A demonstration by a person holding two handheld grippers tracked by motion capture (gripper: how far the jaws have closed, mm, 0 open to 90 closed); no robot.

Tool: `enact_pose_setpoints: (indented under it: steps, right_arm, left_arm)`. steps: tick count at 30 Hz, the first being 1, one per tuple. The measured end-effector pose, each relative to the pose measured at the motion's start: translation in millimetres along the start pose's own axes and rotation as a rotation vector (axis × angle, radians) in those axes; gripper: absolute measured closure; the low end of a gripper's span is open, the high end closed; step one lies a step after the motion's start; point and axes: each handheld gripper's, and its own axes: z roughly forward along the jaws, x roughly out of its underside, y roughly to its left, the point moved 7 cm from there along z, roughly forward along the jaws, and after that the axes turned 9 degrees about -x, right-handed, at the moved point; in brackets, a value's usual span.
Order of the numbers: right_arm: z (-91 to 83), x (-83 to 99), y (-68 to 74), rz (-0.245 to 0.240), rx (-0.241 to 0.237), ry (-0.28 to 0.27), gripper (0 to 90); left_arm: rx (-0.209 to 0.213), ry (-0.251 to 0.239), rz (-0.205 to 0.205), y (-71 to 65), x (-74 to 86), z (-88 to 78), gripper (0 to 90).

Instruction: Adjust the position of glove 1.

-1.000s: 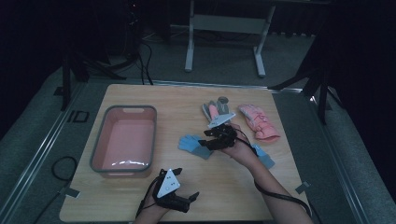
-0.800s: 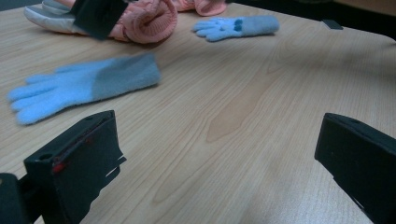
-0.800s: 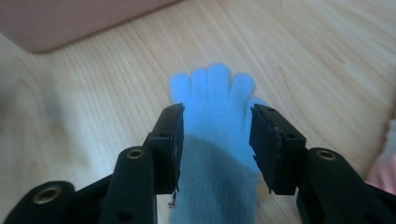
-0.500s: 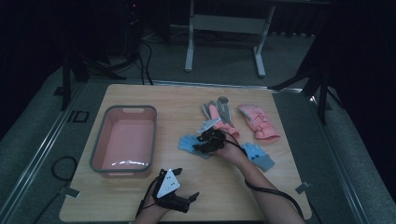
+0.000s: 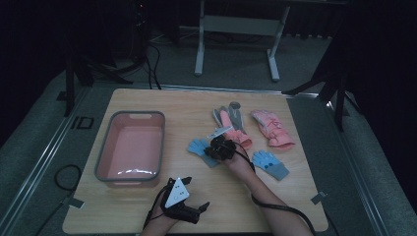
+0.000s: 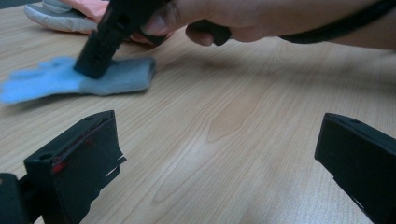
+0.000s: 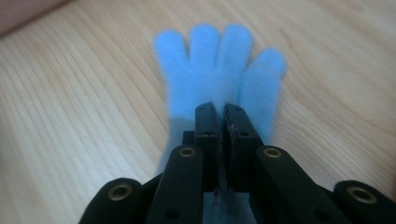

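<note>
At the middle of the pale wooden table (image 5: 147, 201), the right claw (image 7: 223, 122) has just pressed together, pinching the cuff of a small blue knitted glove (image 7: 219, 70) lying flat. The glove's fingers point straight away from the claw. The left claw (image 5: 200, 210) rests spread near the front edge, farther off.
</note>
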Motion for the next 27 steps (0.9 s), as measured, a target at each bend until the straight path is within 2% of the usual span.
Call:
enact_pose_setpoints:
  steps: [1,3,6,9,11,15,20,23,25,27]
  right_arm:
    - [-8.9,-5.8,5.6,0.043,0.008,-0.050,86.1]
    - [-20.1,-11.3,12.3,0.093,-0.004,-0.094,86.1]
    - [-42.6,-18.5,23.7,0.127,0.058,-0.136,86.1]
    - [-60.6,-18.6,32.5,0.158,0.155,-0.148,86.2]
    - [-69.5,-16.4,37.2,0.185,0.175,-0.159,86.2]
    - [-86.4,-7.7,44.3,0.244,0.220,-0.199,86.2]
    - [-99.7,12.2,51.7,0.276,0.285,-0.219,86.1]
    - [-106.3,24.8,53.3,0.311,0.306,-0.242,86.2]
    - [-109.8,34.9,51.0,0.392,0.296,-0.271,86.1]
    - [-111.4,42.6,51.0,0.416,0.312,-0.274,86.2]
  left_arm:
    - [-0.001,-0.001,0.000,0.0,0.0,-0.1,0.2]
    - [-0.003,-0.003,0.004,0.1,-0.1,-0.2,0.2]
    - [-0.003,0.001,0.002,-0.2,-0.1,0.3,0.2]
    - [-0.005,-0.003,0.003,0.2,-0.1,0.0,0.2]
    - [-0.007,-0.003,0.000,0.6,-0.1,-0.4,0.2]
    - [-0.008,0.001,0.003,0.2,0.0,0.2,0.2]
    - [-0.010,-0.002,0.005,0.4,-0.1,0.1,0.2]
    - [-0.013,-0.002,-0.005,0.4,0.0,0.1,0.2]
    - [-0.012,0.002,-0.001,0.6,0.1,0.2,0.2]
    - [-0.013,0.002,0.004,0.5,0.1,0.1,0.2]
